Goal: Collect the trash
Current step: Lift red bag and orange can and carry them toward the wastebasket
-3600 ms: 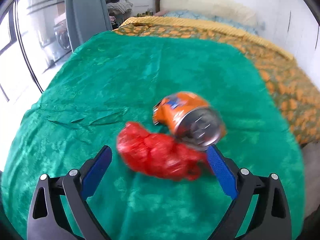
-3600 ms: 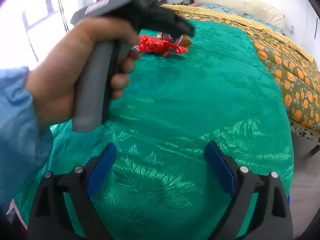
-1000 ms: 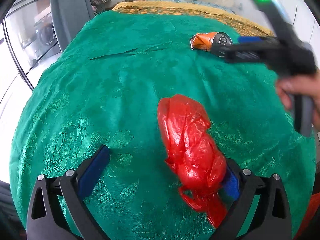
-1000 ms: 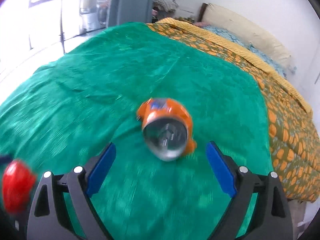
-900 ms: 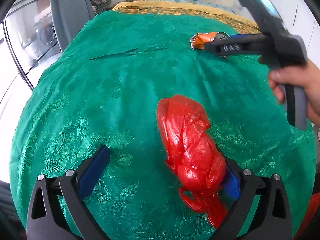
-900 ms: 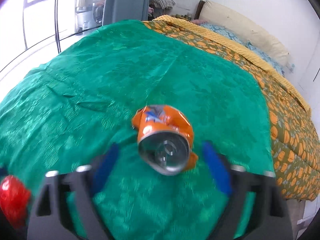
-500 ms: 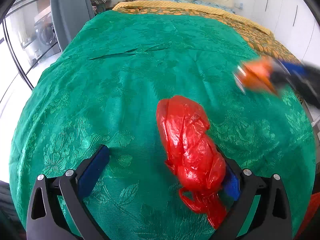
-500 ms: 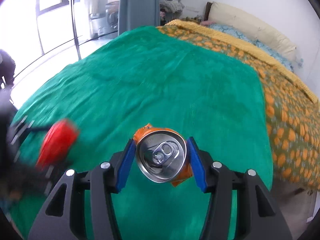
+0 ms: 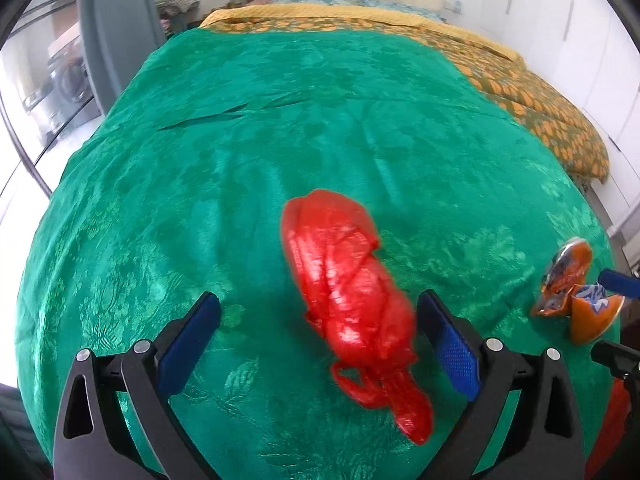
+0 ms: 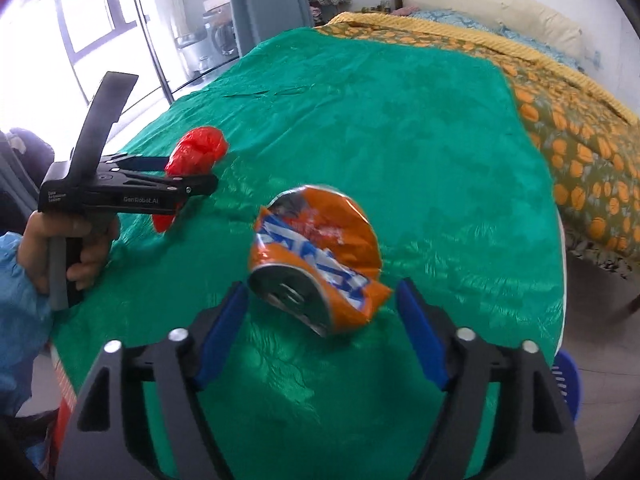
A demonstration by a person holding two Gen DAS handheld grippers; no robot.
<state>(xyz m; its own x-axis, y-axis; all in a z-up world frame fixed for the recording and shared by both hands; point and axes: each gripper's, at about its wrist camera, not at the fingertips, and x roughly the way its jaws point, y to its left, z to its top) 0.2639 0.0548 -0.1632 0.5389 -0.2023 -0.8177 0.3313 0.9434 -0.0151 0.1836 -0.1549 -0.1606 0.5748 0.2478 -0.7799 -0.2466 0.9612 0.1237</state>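
Right gripper [image 10: 320, 320] jaws wide, crushed orange can [image 10: 316, 264] between them, untouched. Left gripper [image 9: 320, 344] jaws wide around red bag [image 9: 348, 300].

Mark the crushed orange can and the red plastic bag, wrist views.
crushed orange can [image 10: 316, 264], right wrist view, on its dented orange side.
red plastic bag [image 9: 344, 280], left wrist view, on the bunched middle.

We hold the left gripper [image 9: 318, 338] and right gripper [image 10: 322, 326] level, both with jaws spread wide.
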